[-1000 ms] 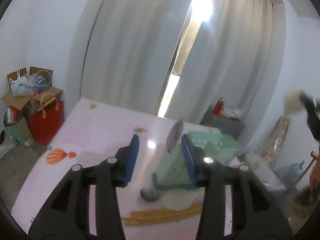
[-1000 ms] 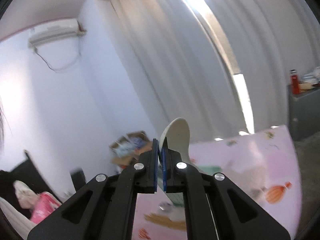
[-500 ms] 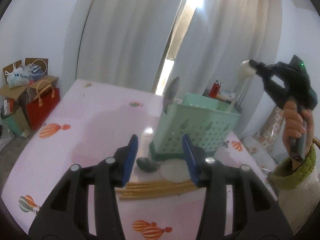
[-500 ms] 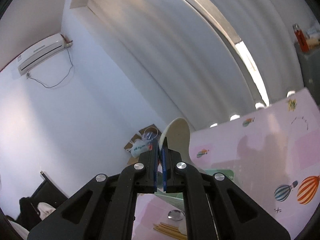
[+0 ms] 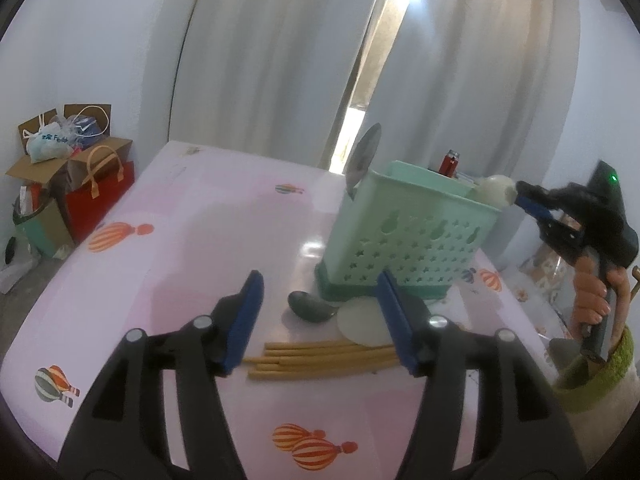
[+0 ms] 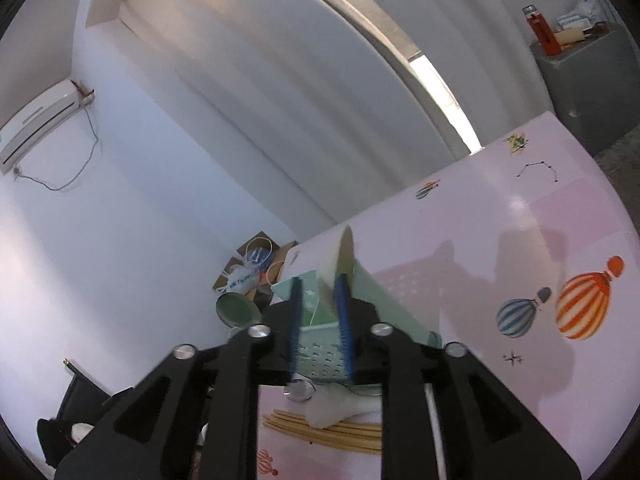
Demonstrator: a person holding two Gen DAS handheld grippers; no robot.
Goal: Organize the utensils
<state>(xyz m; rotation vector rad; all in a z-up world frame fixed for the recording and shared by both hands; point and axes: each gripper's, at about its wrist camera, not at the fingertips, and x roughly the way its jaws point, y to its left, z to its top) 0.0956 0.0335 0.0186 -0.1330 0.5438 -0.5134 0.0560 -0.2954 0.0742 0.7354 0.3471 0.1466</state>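
In the left wrist view, the left gripper (image 5: 320, 320) hung with fingers spread wide over the chopsticks (image 5: 320, 360) on the counter (image 5: 160, 240); a dark spoon (image 5: 310, 307) and a pale spoon (image 5: 360, 322) lay just beyond, against the green caddy (image 5: 408, 236). In the right wrist view, the right gripper (image 6: 320, 320) had its fingers parted, the cream spoon (image 6: 340, 260) standing loose between them inside the caddy (image 6: 384, 300). Best to draw straight back without catching the spoon.
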